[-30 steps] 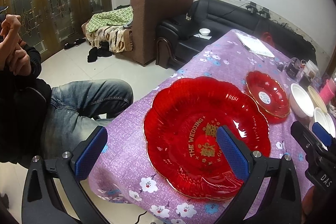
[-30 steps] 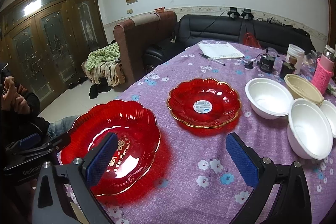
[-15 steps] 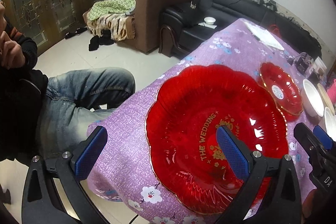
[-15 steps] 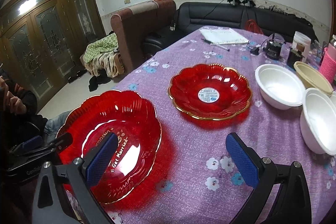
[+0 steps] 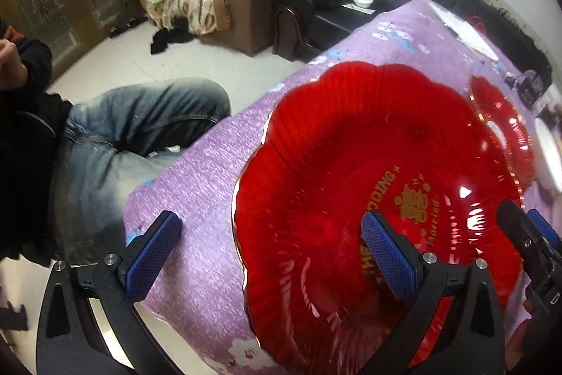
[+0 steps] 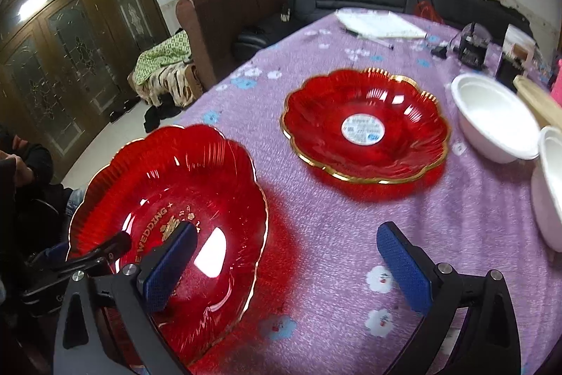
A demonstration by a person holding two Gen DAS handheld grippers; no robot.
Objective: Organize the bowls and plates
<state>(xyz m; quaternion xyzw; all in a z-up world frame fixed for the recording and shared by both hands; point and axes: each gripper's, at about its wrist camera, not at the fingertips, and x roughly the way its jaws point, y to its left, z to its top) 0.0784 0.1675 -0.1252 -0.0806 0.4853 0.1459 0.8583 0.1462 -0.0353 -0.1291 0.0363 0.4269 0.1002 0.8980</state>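
The big plate (image 6: 168,217) lies flat at the near corner of the table (image 6: 333,234), round and scalloped, so it has no long axis; its gold lettering runs toward my right. It is clear red with a thin gold rim, and I read "THE WEDDING" and "Married" on it. Beyond it sits the small plate (image 6: 365,129), gold-rimmed, its white sticker too blurred to read, then the white bowls (image 6: 491,115). My left claw (image 5: 270,255) and right claw (image 6: 286,266) both gape wide, straddling the big plate's rim, holding nothing.
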